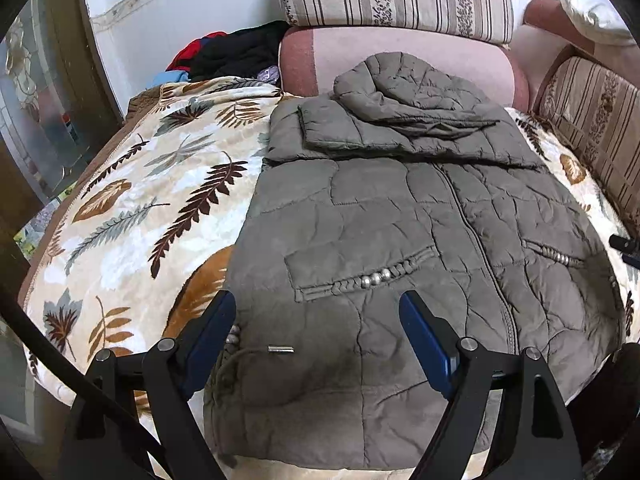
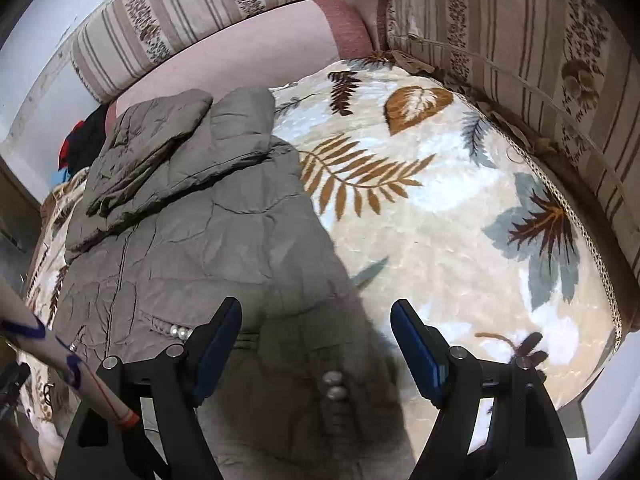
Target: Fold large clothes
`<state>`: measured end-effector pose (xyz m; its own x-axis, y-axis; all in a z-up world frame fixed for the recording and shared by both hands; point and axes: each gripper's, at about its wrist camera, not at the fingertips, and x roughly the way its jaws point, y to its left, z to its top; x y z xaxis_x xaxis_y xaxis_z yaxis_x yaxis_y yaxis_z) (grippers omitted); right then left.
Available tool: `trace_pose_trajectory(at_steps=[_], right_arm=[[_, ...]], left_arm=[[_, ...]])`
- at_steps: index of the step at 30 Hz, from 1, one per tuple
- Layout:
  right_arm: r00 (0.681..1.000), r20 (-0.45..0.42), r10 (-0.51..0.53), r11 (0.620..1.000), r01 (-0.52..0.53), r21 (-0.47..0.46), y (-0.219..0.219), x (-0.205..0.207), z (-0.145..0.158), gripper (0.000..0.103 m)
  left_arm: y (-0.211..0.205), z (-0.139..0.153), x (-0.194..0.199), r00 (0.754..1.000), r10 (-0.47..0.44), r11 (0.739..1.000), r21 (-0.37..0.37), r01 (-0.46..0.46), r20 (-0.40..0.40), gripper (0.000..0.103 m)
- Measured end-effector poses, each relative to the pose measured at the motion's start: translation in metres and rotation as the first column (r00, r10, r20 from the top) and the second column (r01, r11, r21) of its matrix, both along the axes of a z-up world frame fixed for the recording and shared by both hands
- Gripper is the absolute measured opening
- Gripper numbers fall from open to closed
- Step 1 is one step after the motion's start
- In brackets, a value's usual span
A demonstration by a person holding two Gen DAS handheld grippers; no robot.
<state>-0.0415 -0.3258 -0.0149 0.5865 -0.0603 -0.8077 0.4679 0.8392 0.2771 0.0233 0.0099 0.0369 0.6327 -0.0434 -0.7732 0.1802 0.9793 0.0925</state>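
A: Item one, the garment. Where is it lying?

B: Grey-green quilted jacket (image 1: pixel 400 216), lying front-up and flat on the leaf-print blanket (image 1: pixel 132 208). Zip running down the middle. Both sleeves are lying crossed over the chest, with the hood (image 1: pixel 396 84) sitting on top of them, reaching back against the pink cushion (image 1: pixel 400 52).

A: Details on the jacket?

B: A braided pocket trim with silver beads (image 1: pixel 376 278) is showing on each front panel. A small metal cord end (image 1: pixel 281 349) is lying near the hem.

A: Item two, the left gripper?

B: Left gripper (image 1: pixel 318 312) is hovering over the jacket's lower left part, fingers spread wide, gripping nothing. Its blue pads (image 1: pixel 424 332) are standing either side of the pocket trim; whether they are touching the fabric, I cannot tell.

A: Item three, the right gripper?

B: Right gripper (image 2: pixel 316 320) is hanging over the jacket's right edge near the hem, likewise wide apart and holding nothing. One finger is over the jacket, the other over the blanket.

A: Surroundings?

B: Striped floral cushions (image 2: pixel 520 60) are bordering the blanket at the back and right. A heap of dark and red clothes (image 1: pixel 228 54) is sitting at the far left corner.
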Motion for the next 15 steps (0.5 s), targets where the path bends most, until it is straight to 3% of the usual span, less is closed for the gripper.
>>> trace_pose_trajectory(at_steps=[11,13,15], right_arm=[[1.0,-0.006,-0.015,1.0,0.015,0.013,-0.022,-0.007,-0.004,0.081],[1.0,-0.013,-0.008,1.0,0.009,0.015,-0.026,-0.007,-0.005,0.081],[1.0,-0.024,0.001,1.0,0.0,0.029,-0.032,-0.006,-0.007,0.081]], left_arm=[[0.018,-0.013,0.015,0.995,0.086,0.996,0.015,-0.085,-0.044,0.083],[0.037,-0.012,0.023,0.991,0.127,0.992,-0.016,-0.128,-0.05,0.083],[0.069,-0.01,0.037,0.982,0.173,0.979,-0.094,-0.18,-0.081,0.083]])
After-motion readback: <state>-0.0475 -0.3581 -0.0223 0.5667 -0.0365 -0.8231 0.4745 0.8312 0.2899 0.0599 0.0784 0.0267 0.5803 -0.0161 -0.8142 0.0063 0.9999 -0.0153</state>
